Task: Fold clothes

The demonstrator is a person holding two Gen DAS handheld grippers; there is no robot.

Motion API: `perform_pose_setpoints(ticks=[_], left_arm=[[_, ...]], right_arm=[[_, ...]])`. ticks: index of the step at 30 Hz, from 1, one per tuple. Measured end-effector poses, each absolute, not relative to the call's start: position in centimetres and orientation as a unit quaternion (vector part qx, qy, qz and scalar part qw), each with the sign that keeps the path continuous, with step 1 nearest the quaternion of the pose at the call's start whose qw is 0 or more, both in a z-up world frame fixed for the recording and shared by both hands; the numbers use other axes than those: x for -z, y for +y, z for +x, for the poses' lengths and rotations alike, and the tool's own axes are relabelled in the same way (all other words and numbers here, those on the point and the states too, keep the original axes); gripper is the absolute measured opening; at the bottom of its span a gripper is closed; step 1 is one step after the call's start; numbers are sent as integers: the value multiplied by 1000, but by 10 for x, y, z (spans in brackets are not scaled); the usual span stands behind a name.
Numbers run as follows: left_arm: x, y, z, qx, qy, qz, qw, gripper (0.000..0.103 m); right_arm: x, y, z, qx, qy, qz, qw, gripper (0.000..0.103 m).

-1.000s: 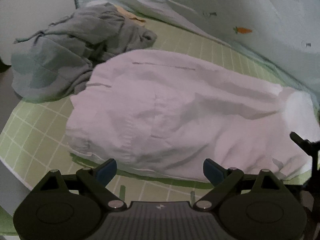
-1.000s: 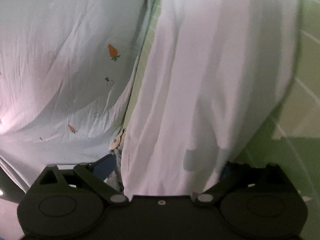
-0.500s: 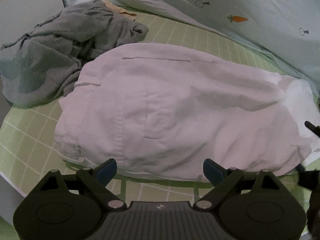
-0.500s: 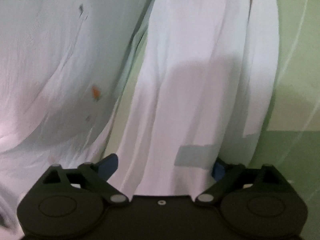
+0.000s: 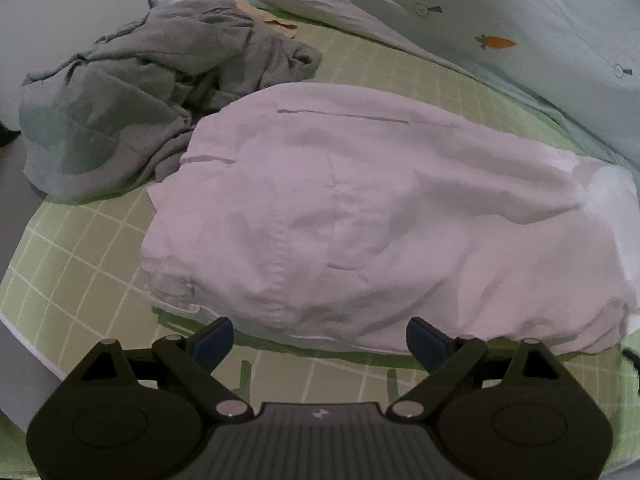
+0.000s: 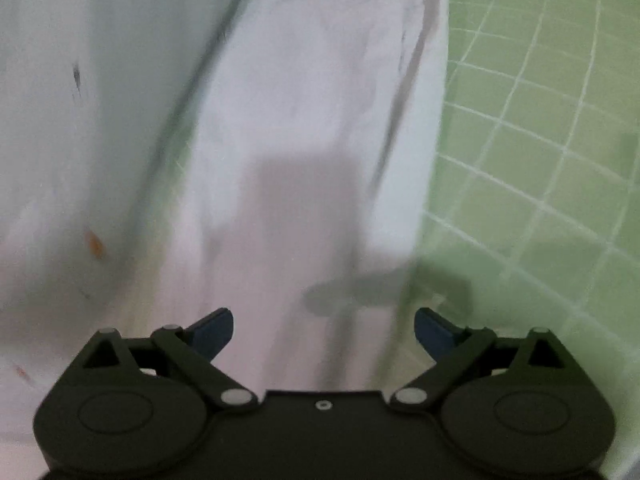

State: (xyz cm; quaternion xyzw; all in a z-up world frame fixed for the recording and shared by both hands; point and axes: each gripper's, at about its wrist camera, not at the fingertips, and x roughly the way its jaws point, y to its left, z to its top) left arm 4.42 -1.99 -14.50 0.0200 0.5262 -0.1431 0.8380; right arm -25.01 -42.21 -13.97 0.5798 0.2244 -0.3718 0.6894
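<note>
White trousers [image 5: 360, 216] lie flat mid-mattress [image 5: 80, 248]; I've just let go, so my right gripper [image 6: 323, 328] now gapes empty like the left gripper [image 5: 320, 338]. Next fold awaits.

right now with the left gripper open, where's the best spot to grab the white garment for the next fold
Probably the near hem of the white garment, just ahead of the left gripper. That edge lies thin and flat on the green checked sheet, running across the open jaws, so come in low from the near side. The middle is puffed up, with no edge to pinch.
</note>
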Motion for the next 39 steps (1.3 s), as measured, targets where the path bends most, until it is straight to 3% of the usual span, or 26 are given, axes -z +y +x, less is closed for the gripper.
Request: perform_pose_setpoints(ticks=[7,14,26,32,39], left_arm=[[140,-23,36,155,505,54,847,93],[140,-28,29,158,509,63,844,93],[145,-33,13,160,521,81,835,93],[147,-33,11,159,528,76,831,93],[146,-26,9,156,525,70,834,93]], right_arm=[[138,-446,-231,507,401,197,737,100],[149,-481,-233,510,368,215,747,101],[169,-501,-213,379,440,203,788,103],[168,-451,-189,290,482,147,814,103],[166,-439,-214,270,506,169,802,102]])
